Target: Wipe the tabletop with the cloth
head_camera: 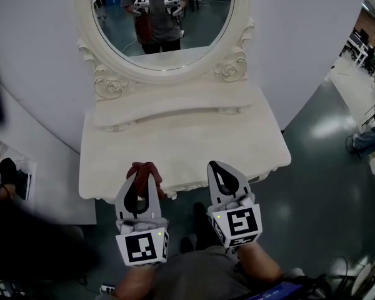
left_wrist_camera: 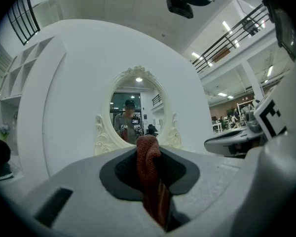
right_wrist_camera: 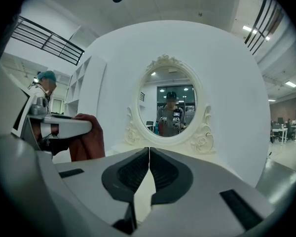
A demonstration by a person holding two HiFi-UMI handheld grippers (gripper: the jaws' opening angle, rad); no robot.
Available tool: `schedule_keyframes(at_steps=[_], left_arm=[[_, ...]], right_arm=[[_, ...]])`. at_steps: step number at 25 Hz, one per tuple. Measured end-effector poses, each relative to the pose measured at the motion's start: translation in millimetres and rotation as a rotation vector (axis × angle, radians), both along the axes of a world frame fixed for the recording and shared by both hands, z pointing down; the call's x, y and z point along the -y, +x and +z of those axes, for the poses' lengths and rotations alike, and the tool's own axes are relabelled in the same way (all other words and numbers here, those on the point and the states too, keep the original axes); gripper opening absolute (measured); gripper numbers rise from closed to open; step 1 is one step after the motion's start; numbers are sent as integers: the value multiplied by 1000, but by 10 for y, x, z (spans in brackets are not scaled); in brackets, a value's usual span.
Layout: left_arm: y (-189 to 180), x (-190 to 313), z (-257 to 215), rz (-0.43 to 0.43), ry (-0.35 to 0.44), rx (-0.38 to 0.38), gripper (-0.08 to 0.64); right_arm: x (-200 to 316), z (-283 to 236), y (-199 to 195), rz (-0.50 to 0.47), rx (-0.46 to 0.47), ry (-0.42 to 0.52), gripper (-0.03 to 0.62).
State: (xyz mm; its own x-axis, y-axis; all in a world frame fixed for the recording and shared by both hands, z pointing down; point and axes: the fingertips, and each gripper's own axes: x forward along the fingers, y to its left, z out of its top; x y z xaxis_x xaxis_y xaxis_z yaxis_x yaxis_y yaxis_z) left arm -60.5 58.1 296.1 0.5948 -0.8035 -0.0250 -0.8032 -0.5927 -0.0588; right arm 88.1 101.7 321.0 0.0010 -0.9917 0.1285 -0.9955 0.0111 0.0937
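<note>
A: Fingers (left_wrist_camera: 74,181) first, left gripper (head_camera: 144,177): clamped on a rust-red cloth (left_wrist_camera: 149,162), with a bunched fold poking up past the tips.

B: And on the right gripper (head_camera: 220,169)?

A: Fingers (right_wrist_camera: 197,191) pressed together, nothing between. Hovers just beside the left one, over the front edge of the white dressing table (head_camera: 194,142).

B: Cloth down on the table?

A: Cannot tell from the head view. Sits right at the front lip, left of middle, either touching or just above it.

B: So how far along?

A: Looks like the very start, judging by that. No wiped stretch to make out, no damp streak, nothing to separate done from undone. Leaves the whole top to cover, front lip to back.

B: Anything in the way?

A: Nothing standing on the top. Behind it only the raised back ledge (head_camera: 175,108) and the oval mirror (head_camera: 165,17) with its carved scrolls, so calls for shorter strokes at the far side to avoid knocking the frame.

B: Around the table?

A: Glossy dark floor (head_camera: 325,186) on the right, and well apart, near the picture's edge, a person's leg and shoe (head_camera: 365,139). No hindrance from there.
</note>
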Motion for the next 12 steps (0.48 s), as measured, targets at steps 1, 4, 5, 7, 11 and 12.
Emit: schedule_keyframes(at_steps=[1,4,5,7,11,12], left_arm=[[53,60,31,-2,-4,5,75],[210,251,162,-5,-28,27,75],[259,322,200,-7,-36,32,75],[363,475,234,-12,-43,35,75],[611,778,153,-25,-21,35,75],[682,844,122,-29,-16,39,75]], right_arm=[[61,48,53,-1,7,-9,15],[268,212,219,-4,31,-34,15],[347,253,266,-10,37,-41,15],[518,303,354,-26,47,-55,15],[883,303,543,-66,60,-56,15],[973,285,601,-75,61,-54,15]])
